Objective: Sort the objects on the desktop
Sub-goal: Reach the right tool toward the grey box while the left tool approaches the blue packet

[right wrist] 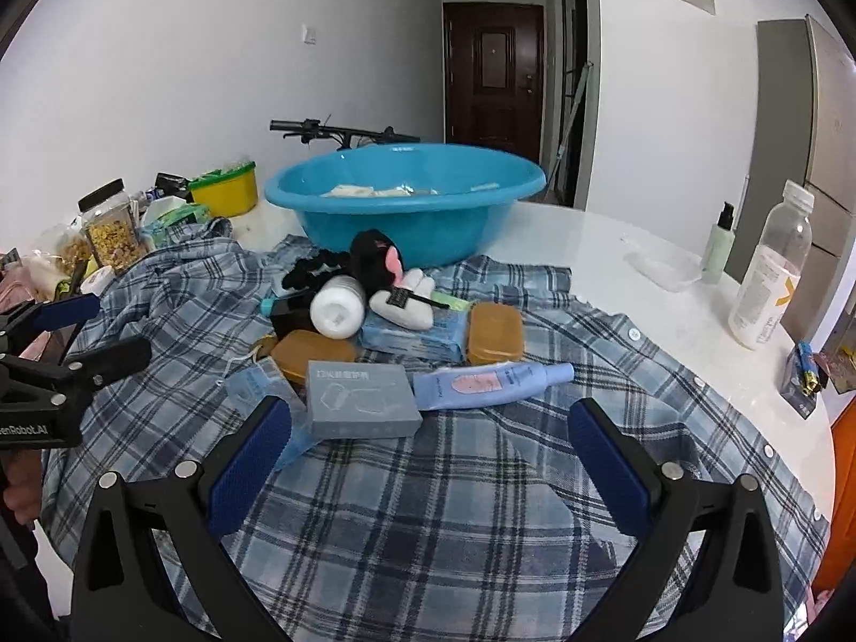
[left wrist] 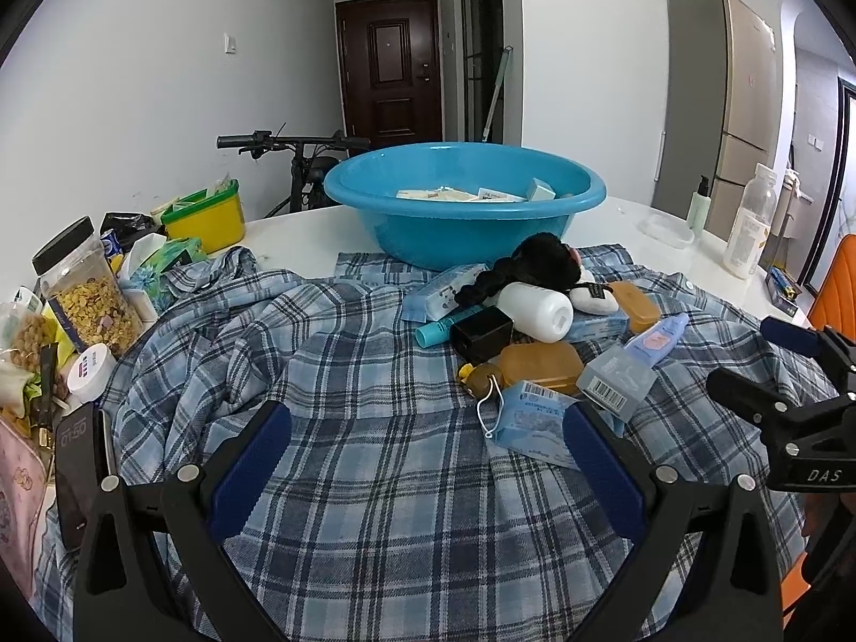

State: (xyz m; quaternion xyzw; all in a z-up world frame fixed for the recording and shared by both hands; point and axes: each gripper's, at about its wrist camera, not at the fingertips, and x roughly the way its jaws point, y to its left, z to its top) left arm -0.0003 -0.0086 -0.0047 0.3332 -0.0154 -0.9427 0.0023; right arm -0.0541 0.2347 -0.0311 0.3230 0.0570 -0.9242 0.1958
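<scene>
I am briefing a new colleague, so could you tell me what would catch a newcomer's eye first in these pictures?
The big blue basin at the back of the table, already holding a few small boxes. In front of it, a heap of toiletries on a plaid shirt: a white bottle, a black plush toy and a blue tube. Both grippers, left and right, are open.

One blue basin (right wrist: 406,203) with a few small boxes inside (too jumbled to count). On the plaid shirt (right wrist: 455,508): two amber soap cases (right wrist: 495,334), one grey box (right wrist: 361,401), one blue tube (right wrist: 492,382), one white bottle (right wrist: 337,307), one black plush toy (right wrist: 374,259).
</scene>
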